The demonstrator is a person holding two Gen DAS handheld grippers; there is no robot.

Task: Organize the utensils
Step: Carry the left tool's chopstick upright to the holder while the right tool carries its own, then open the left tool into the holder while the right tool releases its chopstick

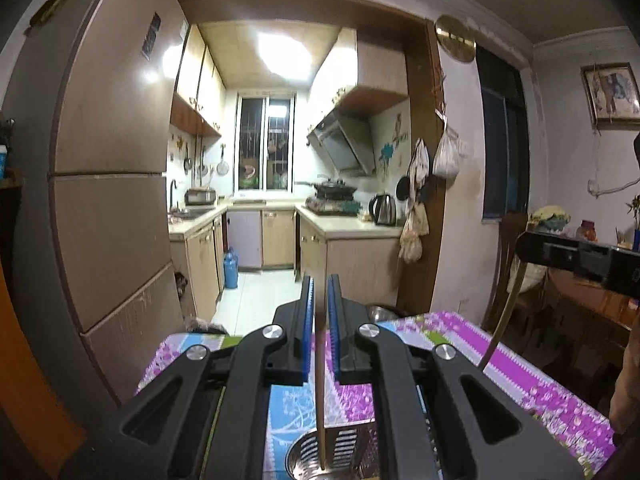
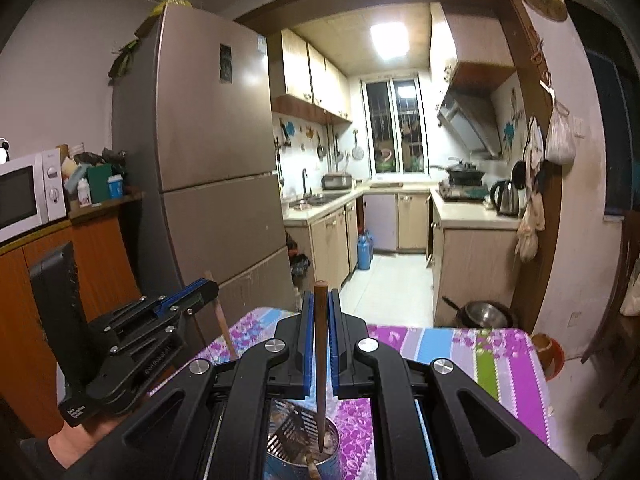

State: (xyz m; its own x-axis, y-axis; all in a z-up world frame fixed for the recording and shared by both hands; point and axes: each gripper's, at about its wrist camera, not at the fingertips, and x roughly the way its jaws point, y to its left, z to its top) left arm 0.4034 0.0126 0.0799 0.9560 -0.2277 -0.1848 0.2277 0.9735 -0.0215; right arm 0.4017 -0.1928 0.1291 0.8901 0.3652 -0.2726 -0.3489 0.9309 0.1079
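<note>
My left gripper (image 1: 320, 280) is shut on a thin pale wooden chopstick (image 1: 320, 380). It hangs upright, and its lower tip reaches into a perforated metal utensil holder (image 1: 298, 456) on the table. My right gripper (image 2: 320, 294) is shut on a dark brown chopstick (image 2: 320, 360), whose tip dips into the same holder (image 2: 334, 446), where other utensils stand. In the right wrist view the left gripper (image 2: 208, 288) is at the left with its pale chopstick (image 2: 224, 332). The left wrist view shows the right gripper (image 1: 524, 240) at the right with its chopstick (image 1: 504, 312) hanging down.
The table wears a purple floral cloth (image 2: 460, 352). A tall fridge (image 2: 208, 140) stands at the left beside a cabinet with a microwave (image 2: 24, 196). A kitchen opens straight ahead. A metal bowl (image 2: 484, 314) sits on the floor beyond the table, and a wooden chair (image 1: 508, 264) stands at the right.
</note>
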